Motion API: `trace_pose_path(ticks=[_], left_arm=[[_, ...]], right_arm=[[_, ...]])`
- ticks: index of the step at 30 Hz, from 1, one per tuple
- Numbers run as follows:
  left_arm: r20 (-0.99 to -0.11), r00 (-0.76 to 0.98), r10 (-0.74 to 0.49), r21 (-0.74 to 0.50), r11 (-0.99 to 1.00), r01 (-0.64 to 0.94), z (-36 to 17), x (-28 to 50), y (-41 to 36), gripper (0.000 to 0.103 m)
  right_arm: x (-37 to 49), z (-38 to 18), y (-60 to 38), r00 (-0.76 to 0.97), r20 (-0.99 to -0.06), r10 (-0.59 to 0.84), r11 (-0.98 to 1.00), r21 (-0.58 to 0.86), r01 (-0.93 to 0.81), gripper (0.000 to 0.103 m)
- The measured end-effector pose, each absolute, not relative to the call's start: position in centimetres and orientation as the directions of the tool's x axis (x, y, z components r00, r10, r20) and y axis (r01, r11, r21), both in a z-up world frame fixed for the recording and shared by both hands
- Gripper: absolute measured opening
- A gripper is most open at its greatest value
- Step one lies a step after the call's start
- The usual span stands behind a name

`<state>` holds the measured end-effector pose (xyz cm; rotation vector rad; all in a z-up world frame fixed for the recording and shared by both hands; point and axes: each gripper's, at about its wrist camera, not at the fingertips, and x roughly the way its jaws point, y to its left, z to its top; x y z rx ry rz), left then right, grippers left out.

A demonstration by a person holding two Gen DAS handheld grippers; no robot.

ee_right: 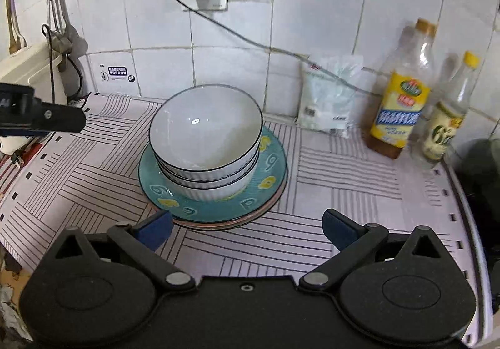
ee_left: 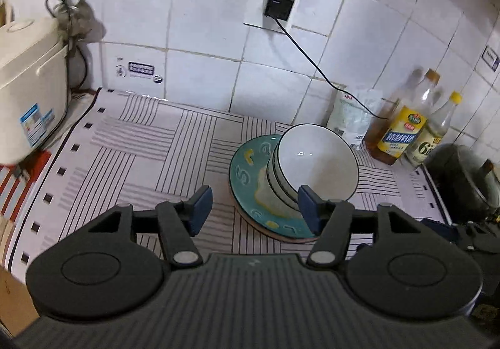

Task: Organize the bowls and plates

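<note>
Nearest in the right wrist view, the right gripper (ee_right: 247, 228) has its blue fingers spread wide with nothing between them; the stack sits just beyond, toward 12 o'clock, apart from both pads. In the left wrist view the left gripper (ee_left: 254, 208) is likewise parted and empty, the stack lying past its right finger at about 1 o'clock. On the striped mat (ee_right: 343, 167), nested white bowls (ee_right: 206, 136) rest on a teal plate (ee_right: 272, 174) atop more plates. Glazed ceramic should feel stiff, heavy, slick and chip-prone, so a rim pinch seems safest. Farther back stand bottles (ee_right: 400, 92) against the tiled wall.
</note>
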<state>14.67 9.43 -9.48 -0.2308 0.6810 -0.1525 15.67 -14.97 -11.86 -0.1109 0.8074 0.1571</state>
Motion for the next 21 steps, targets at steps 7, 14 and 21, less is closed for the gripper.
trace_pose_path(ticks=[7,14,21], left_arm=[[-0.625,0.759,-0.183,-0.217,0.975,0.056,-6.9,10.6,9.6,0.064],[-0.649,0.746,-0.152,-0.165,0.985,0.057,-5.2,7.8,9.1,0.075],[-0.652,0.757,-0.047,-0.069,0.998,0.003,-5.2,6.6,8.7,0.084]], right_arm=[[13.2,-8.4,-15.1,0.671,-0.74,0.045,0.989,-0.064,-0.137,0.103],[11.2,-5.6,-15.7,0.655,-0.756,0.011,0.994,-0.061,-0.088,0.103],[9.2,-3.4,-15.6,0.684,-0.73,-0.019,0.994,-0.085,-0.064,0.103]])
